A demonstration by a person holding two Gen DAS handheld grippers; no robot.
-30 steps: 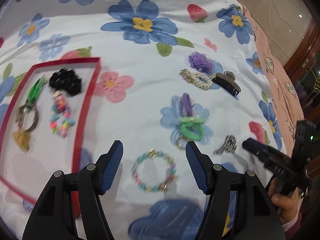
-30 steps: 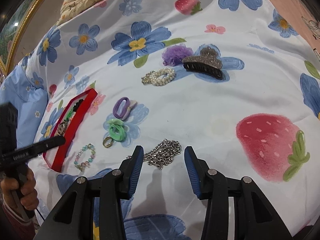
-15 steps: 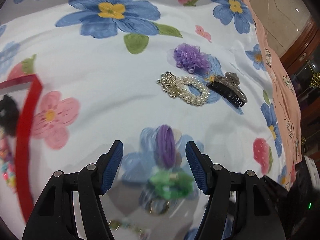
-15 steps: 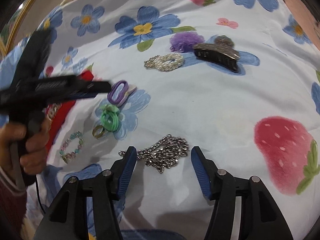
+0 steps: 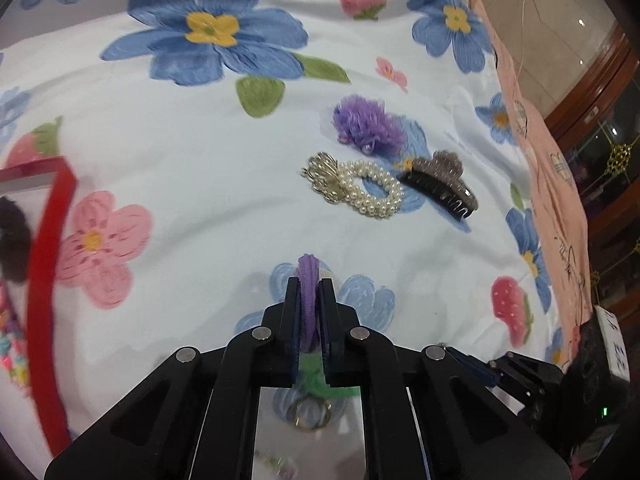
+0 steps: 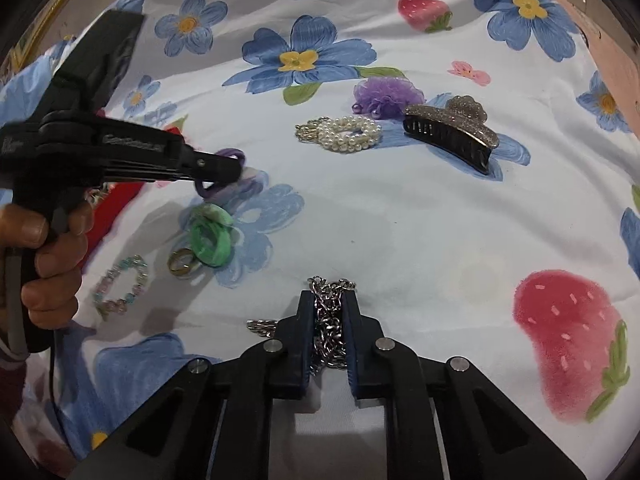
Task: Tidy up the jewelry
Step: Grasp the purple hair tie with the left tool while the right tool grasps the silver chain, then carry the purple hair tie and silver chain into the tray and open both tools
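Both hand-held grippers just closed since earlier frame: left hand-held gripper (image 5: 309, 292) now pinching purple hair tie (image 5: 308, 276), lower centre; right hand-held gripper (image 6: 328, 312) pinching silver chain (image 6: 329, 320), lower centre. Lift both straight up, slowly; chain may dangle, snag floral cloth (image 6: 400, 220). Carry toward red tray (image 5: 48, 240), left edge.

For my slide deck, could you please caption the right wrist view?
Right gripper shut on a silver chain on the floral cloth, as the left gripper pinches a purple hair tie.
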